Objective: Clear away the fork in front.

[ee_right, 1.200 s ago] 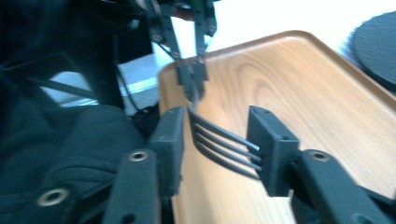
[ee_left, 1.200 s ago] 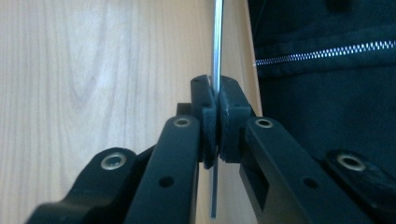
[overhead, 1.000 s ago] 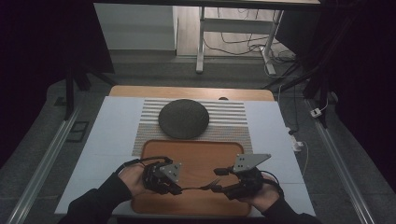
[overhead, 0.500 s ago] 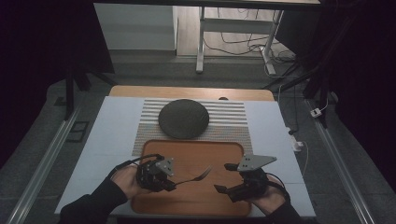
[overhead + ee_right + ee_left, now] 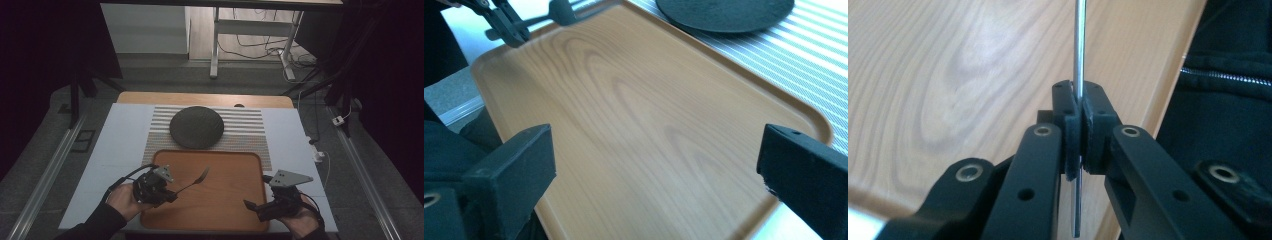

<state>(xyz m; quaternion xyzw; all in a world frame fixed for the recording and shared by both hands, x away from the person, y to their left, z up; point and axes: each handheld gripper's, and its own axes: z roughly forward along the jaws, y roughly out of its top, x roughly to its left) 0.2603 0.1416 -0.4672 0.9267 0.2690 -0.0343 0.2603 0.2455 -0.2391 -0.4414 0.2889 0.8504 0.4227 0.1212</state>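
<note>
The fork (image 5: 194, 182) is clamped by its handle in our left hand-held gripper (image 5: 170, 196), its tines pointing up and away over the left part of the wooden tray (image 5: 225, 210). In the left gripper view we see the thin metal handle (image 5: 1078, 50) pinched between the two black jaws, which are pressed together on it, with the tray's wood grain beneath and a dark sleeve (image 5: 1228, 75) at the right. The fork is lifted off the tray, as far as we can tell from the high view.

Our right hand-held gripper (image 5: 256, 196) sits at the near right corner of the tray, well apart from the fork. Its jaws stand wide apart with nothing between them; in the right gripper view they frame the bare tray surface.

Beyond the tray, a dark round plate (image 5: 196, 127) rests on a striped mat (image 5: 245, 130), which lies on the pale counter (image 5: 120, 135). The plate's near edge comes close to the tray's far rim. In the right gripper view we also see the left hand-held gripper and the fork at the upper left.
</note>
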